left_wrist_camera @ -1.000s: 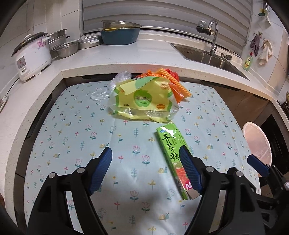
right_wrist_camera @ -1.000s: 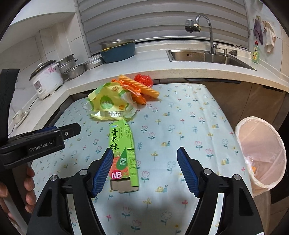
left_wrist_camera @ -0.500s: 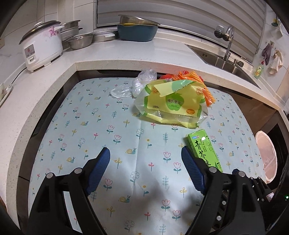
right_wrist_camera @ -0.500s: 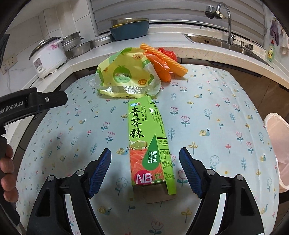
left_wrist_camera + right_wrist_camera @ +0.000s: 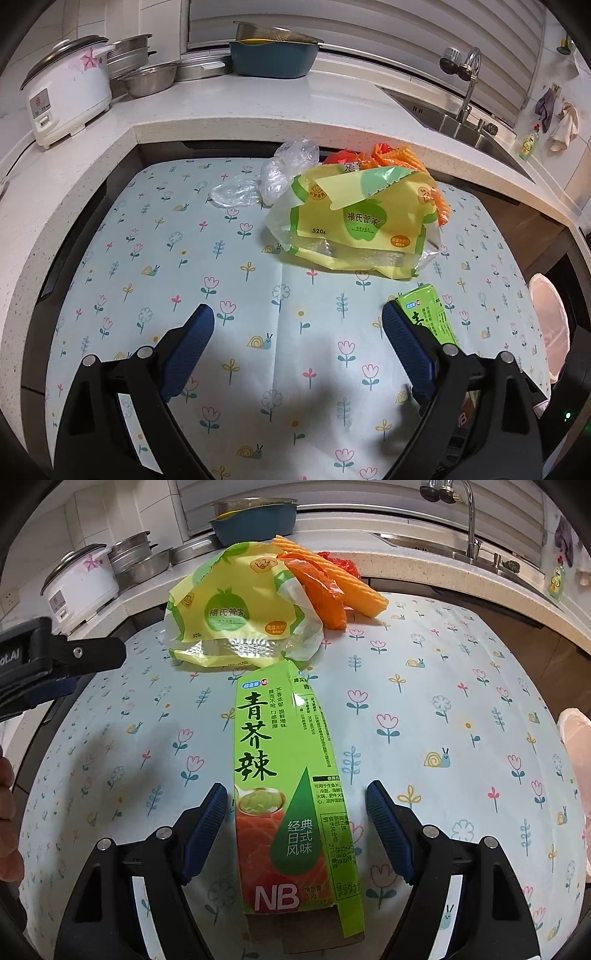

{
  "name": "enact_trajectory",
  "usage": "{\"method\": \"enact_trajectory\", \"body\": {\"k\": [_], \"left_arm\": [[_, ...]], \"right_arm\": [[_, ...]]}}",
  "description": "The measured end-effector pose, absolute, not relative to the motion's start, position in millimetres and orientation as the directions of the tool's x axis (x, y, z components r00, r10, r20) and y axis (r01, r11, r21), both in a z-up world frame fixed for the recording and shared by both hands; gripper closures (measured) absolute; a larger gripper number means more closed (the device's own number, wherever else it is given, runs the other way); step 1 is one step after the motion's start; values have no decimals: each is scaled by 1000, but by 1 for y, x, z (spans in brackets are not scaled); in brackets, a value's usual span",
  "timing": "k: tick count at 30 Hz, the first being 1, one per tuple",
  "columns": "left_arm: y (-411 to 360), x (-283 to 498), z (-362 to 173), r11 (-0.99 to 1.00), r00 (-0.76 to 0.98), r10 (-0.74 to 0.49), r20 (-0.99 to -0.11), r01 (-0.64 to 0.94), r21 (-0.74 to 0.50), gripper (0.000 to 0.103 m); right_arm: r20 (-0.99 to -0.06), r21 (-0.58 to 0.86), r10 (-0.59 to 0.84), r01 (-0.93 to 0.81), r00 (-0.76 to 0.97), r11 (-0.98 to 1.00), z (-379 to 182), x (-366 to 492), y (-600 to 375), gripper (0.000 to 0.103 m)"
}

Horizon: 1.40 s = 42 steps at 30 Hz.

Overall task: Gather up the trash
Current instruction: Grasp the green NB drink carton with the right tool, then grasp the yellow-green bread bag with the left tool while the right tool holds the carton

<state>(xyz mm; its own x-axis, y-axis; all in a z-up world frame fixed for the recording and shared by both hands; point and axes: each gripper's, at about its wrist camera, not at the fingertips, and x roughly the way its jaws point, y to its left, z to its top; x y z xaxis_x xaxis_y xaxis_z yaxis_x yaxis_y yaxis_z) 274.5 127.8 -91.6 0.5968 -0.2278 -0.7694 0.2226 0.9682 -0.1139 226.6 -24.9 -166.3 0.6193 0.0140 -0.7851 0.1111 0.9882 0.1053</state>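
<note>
Lying flat: green carton [image 5: 291,797], open end, between right tool [image 5: 297,830] fingers.

The green carton [image 5: 291,797] is looking like glossy printed cardboard, with bare brown board showing at its 6 o'clock end. The yellow bag [image 5: 354,225] is shining as thin crinkly plastic, and the clear bag [image 5: 266,177] at its 10 o'clock is crumpled film. The flowered tablecloth [image 5: 184,258] is looking matt, the worktop [image 5: 221,110] speckled stone, the right claw [image 5: 295,827] pads ribbed.
</note>
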Motion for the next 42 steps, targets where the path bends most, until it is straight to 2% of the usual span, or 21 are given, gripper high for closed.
{"method": "enact_trajectory", "body": {"k": [1,2,3,13,21,23,25,27,28,29,31,33,36,42], "left_arm": [[126,278,-92,967,594,-233,-770,224,-120,15],[124,281,-92,966,593,-237,-770,225,-124,15],[122,284,-92,965,592,-242,-768,226,-130,15],[91,310,-82,947,630,-282,-724,305,-103,15],[70,341,-82,915,657,-291,-696,402,-3,16],[68,347,-85,907,649,-295,-702,420,7,23],[66,350,-89,898,632,-303,-713,439,7,37],[65,350,-91,893,618,-319,-719,450,-10,43],[65,350,-92,889,608,-333,-721,457,-26,55],[65,350,-93,888,596,-339,-728,458,-39,61],[63,348,-94,883,580,-355,-733,466,-59,86],[61,343,-93,878,566,-370,-737,472,-79,98],[57,330,-89,871,559,-394,-729,481,-103,103],[42,297,-71,853,563,-435,-702,507,-122,103]], "right_arm": [[-784,94,5,111,621,989,-167,227,-24,35],[-783,87,-1,111,622,990,-167,227,-24,44],[-782,84,-4,111,623,990,-166,227,-25,49],[-742,155,25,135,669,979,-148,220,-49,50],[-717,173,5,172,697,970,-134,226,-74,50],[-715,175,1,178,699,968,-132,227,-78,50],[-714,180,0,182,700,967,-131,228,-82,50],[-711,185,1,186,703,965,-130,227,-85,50],[-710,185,0,187,705,965,-129,227,-85,50],[-708,184,-2,188,706,965,-129,227,-85,50],[-706,187,-1,187,708,964,-127,226,-86,50],[-701,188,-3,189,713,964,-125,223,-87,50],[-694,191,-8,194,720,962,-120,218,-90,50],[-674,200,-28,219,738,955,-107,198,-104,50]]}}
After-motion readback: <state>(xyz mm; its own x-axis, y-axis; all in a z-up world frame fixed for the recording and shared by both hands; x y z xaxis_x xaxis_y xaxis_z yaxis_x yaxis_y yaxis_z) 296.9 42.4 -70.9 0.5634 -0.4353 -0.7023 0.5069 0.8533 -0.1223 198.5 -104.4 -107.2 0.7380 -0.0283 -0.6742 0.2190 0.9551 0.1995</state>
